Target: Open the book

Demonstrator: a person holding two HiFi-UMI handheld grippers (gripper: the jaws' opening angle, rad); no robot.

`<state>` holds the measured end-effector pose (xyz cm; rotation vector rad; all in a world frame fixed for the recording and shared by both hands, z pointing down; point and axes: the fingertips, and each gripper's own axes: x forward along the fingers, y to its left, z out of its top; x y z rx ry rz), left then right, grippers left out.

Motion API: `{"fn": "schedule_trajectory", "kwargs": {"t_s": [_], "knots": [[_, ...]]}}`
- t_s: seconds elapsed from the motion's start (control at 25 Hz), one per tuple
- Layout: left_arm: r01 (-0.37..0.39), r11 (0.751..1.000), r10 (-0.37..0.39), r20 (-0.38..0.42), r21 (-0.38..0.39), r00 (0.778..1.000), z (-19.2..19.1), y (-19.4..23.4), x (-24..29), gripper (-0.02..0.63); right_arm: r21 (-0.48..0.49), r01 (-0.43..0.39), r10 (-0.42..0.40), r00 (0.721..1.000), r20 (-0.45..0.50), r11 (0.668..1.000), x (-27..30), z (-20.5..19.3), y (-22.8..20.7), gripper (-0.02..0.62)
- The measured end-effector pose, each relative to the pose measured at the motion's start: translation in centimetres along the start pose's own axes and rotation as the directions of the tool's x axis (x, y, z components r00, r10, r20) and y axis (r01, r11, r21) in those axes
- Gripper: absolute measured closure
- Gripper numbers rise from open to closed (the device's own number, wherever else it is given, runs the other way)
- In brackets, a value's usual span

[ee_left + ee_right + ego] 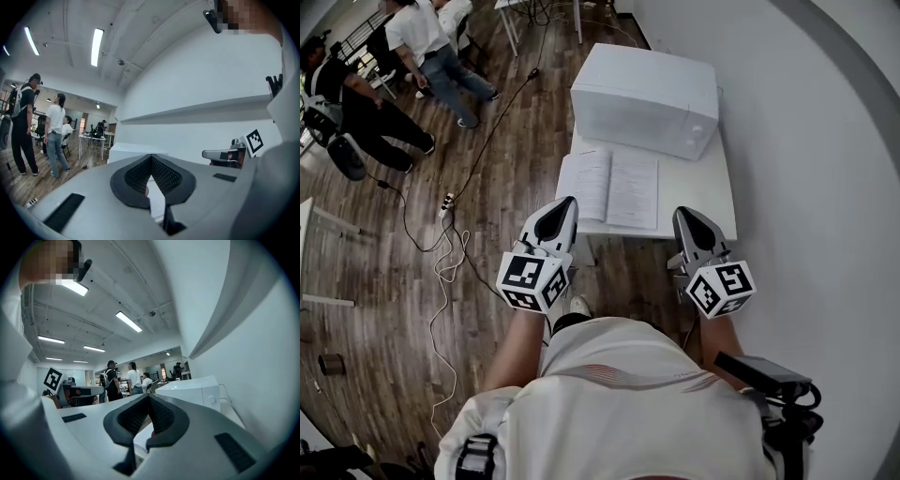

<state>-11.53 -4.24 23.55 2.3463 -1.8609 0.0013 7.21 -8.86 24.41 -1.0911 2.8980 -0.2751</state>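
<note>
The book [609, 187] lies open on the small white table [712, 202], its two pages facing up, in front of a white microwave [645, 98]. Both grippers hang level over the floor, short of the table's near edge and apart from the book. My left gripper [566, 203] points at the book's left page and is shut with nothing in it. My right gripper [682, 215] points at the table to the right of the book, also shut and empty. In the left gripper view the jaws [151, 157] meet at the tip; in the right gripper view they [149, 397] do the same.
A white wall [825, 141] runs close along the table's right side. Cables and a power strip [446, 202] trail over the wooden floor at left. Several people [422, 47] stand and sit at the far left. The microwave [190, 390] fills the back of the table.
</note>
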Motion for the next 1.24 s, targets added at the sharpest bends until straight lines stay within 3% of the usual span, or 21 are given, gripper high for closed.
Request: {"fn": "schedule_trajectory", "kwargs": {"t_s": [0.28,0.48,1.24], "knots": [[-0.05,0.998,0.051,0.003,-0.038,0.999,-1.0,-1.8,-1.7,0.595,-0.043,-0.039,0.038,0.999,-0.021,0.998,-2.5,-0.7,0.1,0.592],[-0.039,0.998,0.038,-0.021,-0.045,0.999,-2.3,-2.5,-2.9,0.595,-0.035,-0.024,0.023,0.999,-0.025,0.999,-3.2,-1.3,0.3,0.592],[0.041,0.998,-0.041,0.012,-0.047,0.999,0.2,1.9,-4.7,0.595,-0.098,-0.007,0.006,1.0,-0.002,0.995,0.3,0.6,6.4,0.592]]}}
